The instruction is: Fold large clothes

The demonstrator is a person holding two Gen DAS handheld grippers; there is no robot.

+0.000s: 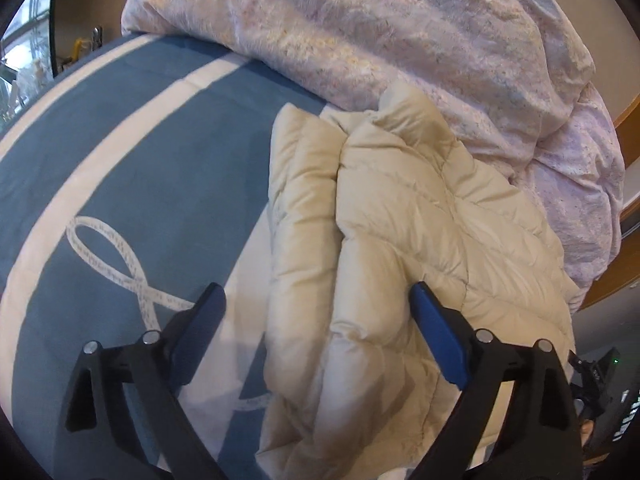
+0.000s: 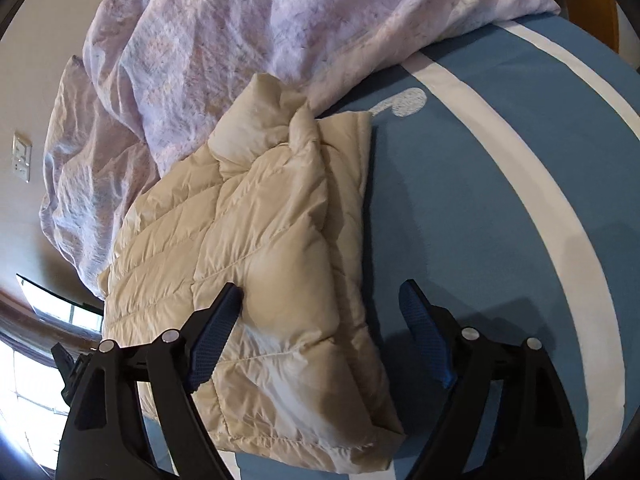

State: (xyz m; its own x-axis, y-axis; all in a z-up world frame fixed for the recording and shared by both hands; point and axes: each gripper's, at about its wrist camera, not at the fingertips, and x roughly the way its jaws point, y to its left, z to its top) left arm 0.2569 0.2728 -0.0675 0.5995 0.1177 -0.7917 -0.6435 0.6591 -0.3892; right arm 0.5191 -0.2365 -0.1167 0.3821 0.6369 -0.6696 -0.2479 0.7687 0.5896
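Blue bedspread [image 1: 132, 184] [image 2: 472, 208] with broad white stripes and a white ribbon motif covers the bed and carries everything else. A bunched lilac floral duvet [image 1: 380, 40] [image 2: 208, 48] fills the far side, its near edge touching the far end of the cream quilted jacket [image 1: 400, 220] [image 2: 256, 240]. The jacket lies folded into a long bundle on the bedspread, running from near to far, right of centre in the left wrist view and left of centre in the right wrist view. Left gripper [image 1: 318, 300]: jaws wide apart above the jacket's near left portion, clamping nothing. Right gripper [image 2: 322, 296]: jaws wide apart over the jacket's near right edge, left finger against the fabric, right finger above bare bedspread.
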